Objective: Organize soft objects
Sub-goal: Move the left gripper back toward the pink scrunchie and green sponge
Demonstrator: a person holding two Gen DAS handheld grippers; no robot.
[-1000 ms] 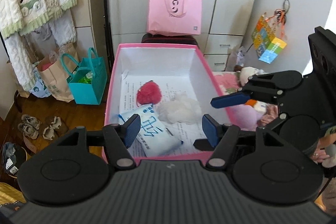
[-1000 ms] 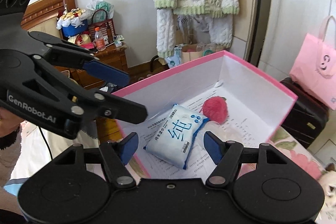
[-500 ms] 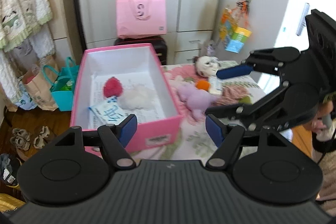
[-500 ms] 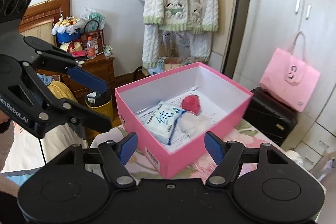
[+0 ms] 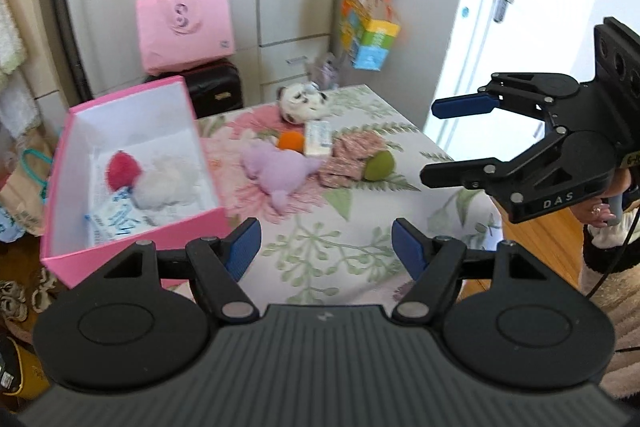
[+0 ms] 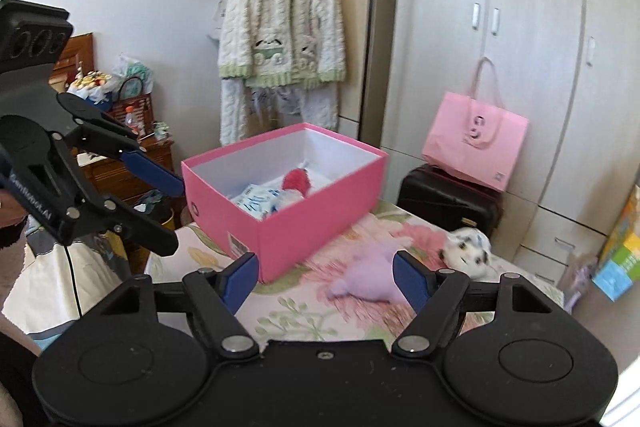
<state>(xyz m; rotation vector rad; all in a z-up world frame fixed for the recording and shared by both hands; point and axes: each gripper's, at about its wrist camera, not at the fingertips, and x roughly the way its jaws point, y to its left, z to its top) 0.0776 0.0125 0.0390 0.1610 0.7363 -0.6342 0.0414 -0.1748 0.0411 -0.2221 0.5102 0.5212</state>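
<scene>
A pink box (image 5: 132,247) (image 6: 320,219) stands at the left end of the floral tabletop (image 5: 320,227). It holds a red pompom (image 5: 124,171), a white fluffy ball (image 5: 168,183) and a blue-printed tissue pack (image 5: 116,219). To its right lie a purple plush (image 5: 276,171) (image 6: 372,275), an orange ball (image 5: 291,141), a panda plush (image 5: 302,103) (image 6: 468,247), a small white pack (image 5: 318,138), a patterned cloth (image 5: 352,157) and a green ball (image 5: 379,166). My left gripper (image 5: 326,243) (image 6: 176,215) hangs open and empty over the near table. My right gripper (image 6: 326,277) (image 5: 432,141) is opening, nothing between its jaws.
A pink bag (image 5: 184,23) sits on a black suitcase (image 5: 216,87) behind the box, against the wardrobe. A colourful cube (image 5: 370,35) hangs by the door. A knitted cardigan (image 6: 280,27) hangs at the back left. The table's right edge (image 5: 472,179) lies under the right gripper.
Both grippers have drawn back from over the pink box and swung right. The box now sits far left, and the toys on the table have come into view. The right jaws stand wider.
</scene>
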